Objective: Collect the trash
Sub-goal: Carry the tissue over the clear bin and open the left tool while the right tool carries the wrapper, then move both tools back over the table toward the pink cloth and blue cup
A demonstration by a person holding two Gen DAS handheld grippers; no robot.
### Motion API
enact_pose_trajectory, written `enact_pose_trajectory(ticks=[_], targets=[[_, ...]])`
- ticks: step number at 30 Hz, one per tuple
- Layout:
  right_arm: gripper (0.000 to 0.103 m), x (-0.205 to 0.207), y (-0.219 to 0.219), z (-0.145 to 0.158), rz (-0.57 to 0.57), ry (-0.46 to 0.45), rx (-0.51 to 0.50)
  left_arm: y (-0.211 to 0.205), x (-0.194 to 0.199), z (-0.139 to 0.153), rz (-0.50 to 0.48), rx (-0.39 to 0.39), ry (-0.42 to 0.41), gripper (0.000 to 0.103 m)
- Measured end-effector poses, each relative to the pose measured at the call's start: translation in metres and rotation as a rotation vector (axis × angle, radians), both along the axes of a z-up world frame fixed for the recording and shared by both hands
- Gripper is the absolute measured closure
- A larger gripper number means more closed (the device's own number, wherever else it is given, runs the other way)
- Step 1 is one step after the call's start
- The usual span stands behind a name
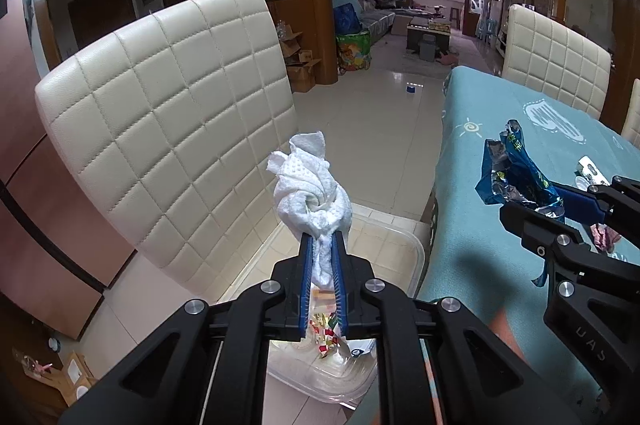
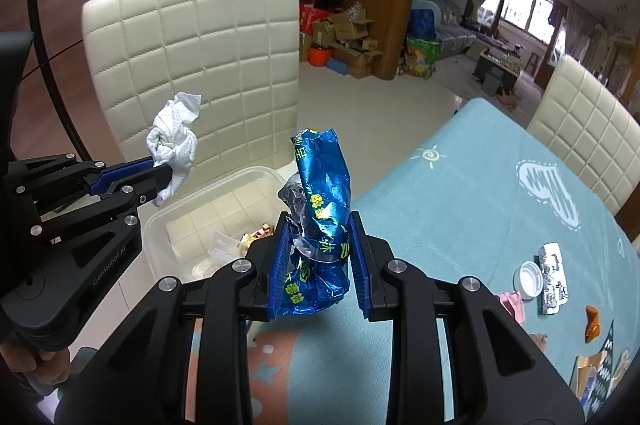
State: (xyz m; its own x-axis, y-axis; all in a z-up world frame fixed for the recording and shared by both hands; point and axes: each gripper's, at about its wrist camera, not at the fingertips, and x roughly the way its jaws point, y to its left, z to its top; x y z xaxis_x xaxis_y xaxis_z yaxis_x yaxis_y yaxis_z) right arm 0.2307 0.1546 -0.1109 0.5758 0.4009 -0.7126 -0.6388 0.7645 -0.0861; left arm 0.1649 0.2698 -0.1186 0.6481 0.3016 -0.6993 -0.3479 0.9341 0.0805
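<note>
My left gripper (image 1: 323,239) is shut on a crumpled white tissue (image 1: 310,185) and holds it above a clear plastic bin (image 1: 404,249) that stands on a chair seat. It also shows in the right wrist view (image 2: 166,171) with the tissue (image 2: 174,133). My right gripper (image 2: 318,221) is shut on a crumpled blue foil snack wrapper (image 2: 320,193), held above the table edge beside the bin (image 2: 160,225). In the left wrist view the wrapper (image 1: 512,165) and right gripper (image 1: 560,205) are at the right. The bin holds several wrappers (image 2: 256,235).
A cream quilted chair (image 1: 168,113) backs the bin. The table has a teal cloth (image 2: 460,209) with more trash at the right: a white cap (image 2: 529,279), a white blister pack (image 2: 554,277), a pink scrap (image 2: 512,303), an orange wrapper (image 2: 592,323). A second chair (image 2: 592,145) stands behind.
</note>
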Motion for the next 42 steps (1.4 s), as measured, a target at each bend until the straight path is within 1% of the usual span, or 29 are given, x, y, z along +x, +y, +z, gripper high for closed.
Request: enact_pose_trajectory(ticks=[1, 3, 5, 6, 8, 21, 30, 31, 32, 33, 34, 35, 36, 39, 42], targets=[[0.073, 0.003, -0.001, -0.002, -0.003, 0.005, -0.001, 0.002, 0.003, -0.002, -0.002, -0.019, 0.003, 0.092], [0.073, 0.006, 0.001, -0.004, -0.006, 0.010, -0.006, 0.003, 0.007, -0.005, 0.002, -0.032, 0.012, 0.078], [0.073, 0.008, 0.000, -0.004, -0.007, 0.016, -0.003, 0.004, 0.009, -0.005, 0.022, -0.030, 0.001, 0.030], [0.073, 0.008, 0.001, -0.004, -0.007, 0.014, -0.001, 0.005, 0.007, -0.004, 0.031, -0.026, -0.016, 0.025], [0.073, 0.008, 0.001, -0.004, -0.007, 0.009, 0.002, 0.004, 0.005, 0.000, 0.025, -0.025, -0.040, 0.023], [0.073, 0.004, 0.014, -0.008, 0.033, 0.020, 0.004, 0.015, -0.008, 0.002, 0.078, -0.005, -0.028, 0.023], [0.070, 0.003, 0.029, -0.012, 0.054, 0.017, -0.009, 0.025, -0.015, 0.003, 0.112, -0.019, -0.035, 0.023], [0.069, 0.003, 0.029, -0.011, 0.056, 0.016, -0.007, 0.025, -0.016, 0.003, 0.116, -0.019, -0.035, 0.023], [0.065, 0.002, 0.030, -0.011, 0.058, 0.009, -0.004, 0.026, -0.016, 0.003, 0.119, -0.019, -0.035, 0.023], [0.045, 0.001, 0.030, -0.010, 0.044, -0.012, -0.009, 0.027, -0.017, 0.004, 0.123, -0.018, -0.035, 0.023], [0.036, 0.000, 0.028, -0.009, 0.025, -0.039, -0.013, 0.029, -0.017, 0.004, 0.128, -0.016, -0.035, 0.023], [0.022, -0.003, 0.025, -0.007, 0.014, -0.076, 0.001, 0.032, -0.018, 0.005, 0.144, -0.007, -0.036, 0.023], [0.022, -0.005, 0.024, -0.005, 0.013, -0.095, 0.008, 0.034, -0.020, 0.005, 0.148, -0.012, -0.038, 0.023], [0.024, -0.006, 0.023, -0.003, -0.006, -0.127, -0.021, 0.039, -0.023, 0.006, 0.163, -0.024, -0.040, 0.023], [0.024, -0.006, 0.016, -0.001, -0.022, -0.120, -0.021, 0.037, -0.024, 0.007, 0.156, -0.025, -0.037, 0.023]])
